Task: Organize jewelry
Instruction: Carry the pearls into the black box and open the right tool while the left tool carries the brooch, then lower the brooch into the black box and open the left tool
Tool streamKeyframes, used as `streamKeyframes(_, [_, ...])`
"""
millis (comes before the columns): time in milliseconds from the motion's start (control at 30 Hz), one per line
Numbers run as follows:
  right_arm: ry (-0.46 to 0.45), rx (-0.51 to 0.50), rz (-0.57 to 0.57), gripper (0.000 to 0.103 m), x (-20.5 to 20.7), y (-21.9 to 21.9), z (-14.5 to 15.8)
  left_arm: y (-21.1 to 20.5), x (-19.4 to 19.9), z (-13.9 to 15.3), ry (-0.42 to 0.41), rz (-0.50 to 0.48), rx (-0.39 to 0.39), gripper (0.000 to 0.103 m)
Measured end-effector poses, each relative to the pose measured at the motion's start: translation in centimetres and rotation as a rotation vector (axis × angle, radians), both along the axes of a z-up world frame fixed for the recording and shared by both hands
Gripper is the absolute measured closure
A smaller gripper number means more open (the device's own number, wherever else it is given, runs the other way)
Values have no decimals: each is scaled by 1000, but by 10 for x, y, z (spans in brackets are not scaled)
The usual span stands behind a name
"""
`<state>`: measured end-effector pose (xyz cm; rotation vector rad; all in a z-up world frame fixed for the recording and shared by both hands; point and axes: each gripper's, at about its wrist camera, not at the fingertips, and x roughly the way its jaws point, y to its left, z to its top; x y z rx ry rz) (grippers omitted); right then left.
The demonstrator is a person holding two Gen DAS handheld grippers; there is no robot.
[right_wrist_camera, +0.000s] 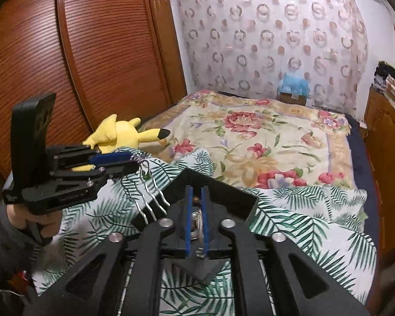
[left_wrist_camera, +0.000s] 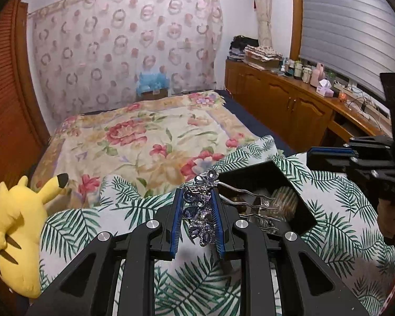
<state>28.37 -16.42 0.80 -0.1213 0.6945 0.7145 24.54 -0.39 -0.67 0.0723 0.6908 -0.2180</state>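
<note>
My left gripper [left_wrist_camera: 197, 205] is shut on a hair comb with purple rhinestones [left_wrist_camera: 200, 210]; its wavy silver prongs [left_wrist_camera: 247, 197] reach right over an open black box [left_wrist_camera: 276, 173] that holds more jewelry. In the right wrist view the left gripper [right_wrist_camera: 134, 162] is at the left, with the prongs [right_wrist_camera: 152, 200] hanging over the box's near corner [right_wrist_camera: 223, 194]. My right gripper [right_wrist_camera: 196, 210] is over the box, jaws nearly closed around a small silver piece [right_wrist_camera: 196, 218]. It also shows in the left wrist view [left_wrist_camera: 318, 155].
The box sits on a palm-leaf pillow [left_wrist_camera: 342, 210] on a bed with a floral blanket [left_wrist_camera: 144, 137]. A yellow plush toy [left_wrist_camera: 18, 223] lies at the left. A wooden cabinet with bottles [left_wrist_camera: 302, 100] runs along the right, a wooden wardrobe [right_wrist_camera: 52, 52] along the left.
</note>
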Motion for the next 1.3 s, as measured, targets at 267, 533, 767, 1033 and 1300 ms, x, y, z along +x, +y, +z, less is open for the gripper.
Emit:
streamKeyframes(267, [10,-36,-43,79,0,-14,-18,-14,21,-8,13,-11,40,83])
streamKeyframes(533, [29,-14,-64,79,-3,-25,-26,-23,44,-8,45,-15,-1,83])
streamKeyframes(767, [41,-4,-83,79,-4,-33,-27,-40,59,-14,84,-27,-1,83])
streamKeyframes(1033, [45,-4,-87,79,-11,-36,-28,-50,59,-15,105,-51,-1,72])
streamKeyframes(1300, [43,-5,-83,79,-28,-36,-31,-38,22,-4,67,-55,-15,63])
